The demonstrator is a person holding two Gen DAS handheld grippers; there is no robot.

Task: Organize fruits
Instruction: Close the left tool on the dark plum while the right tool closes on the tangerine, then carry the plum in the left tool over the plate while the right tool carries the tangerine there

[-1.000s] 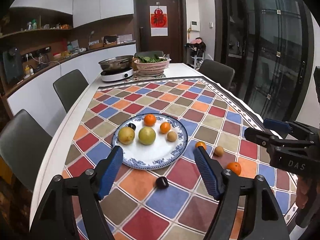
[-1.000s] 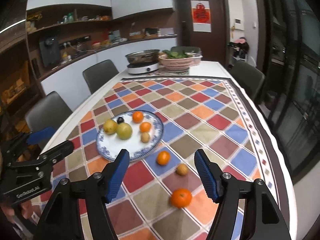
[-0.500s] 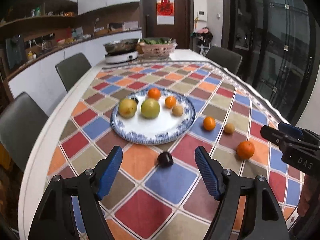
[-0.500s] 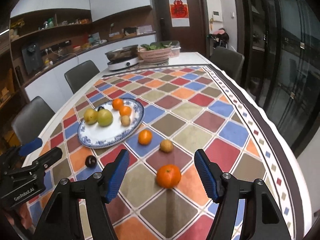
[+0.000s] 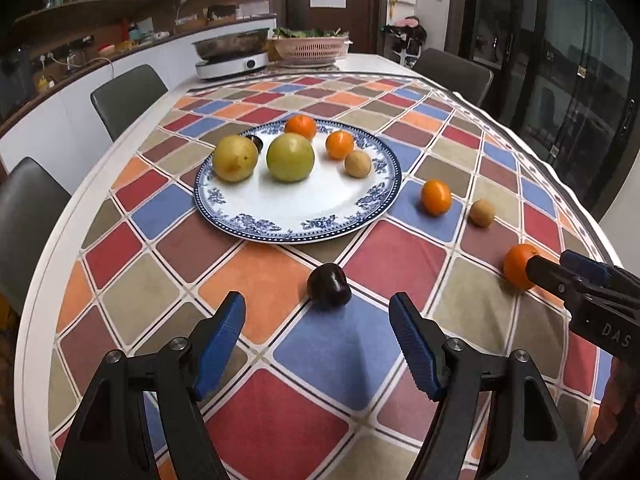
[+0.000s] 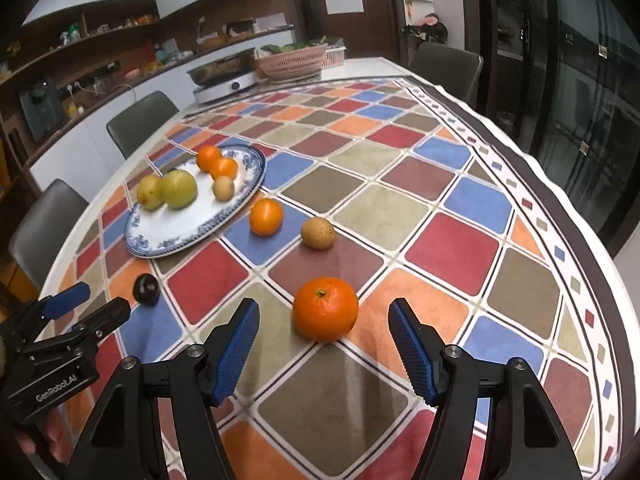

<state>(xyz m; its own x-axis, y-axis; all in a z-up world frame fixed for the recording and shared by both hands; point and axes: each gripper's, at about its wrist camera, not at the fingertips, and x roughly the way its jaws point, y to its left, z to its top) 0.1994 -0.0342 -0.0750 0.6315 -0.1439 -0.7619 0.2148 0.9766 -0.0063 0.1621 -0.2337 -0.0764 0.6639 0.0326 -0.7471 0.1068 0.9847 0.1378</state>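
left wrist view: the left gripper is spread wide and holds nothing, a dark plum on the cloth just ahead between its tips; the plate shows a second dark fruit, hidden in the other view.

right wrist view: the right gripper gapes wide and empty, an orange between its tips, stem end up.

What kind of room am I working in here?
Likely a home kitchen-dining room: a long table with chairs, a hotpot cooker at the far end, and a counter with shelves behind.
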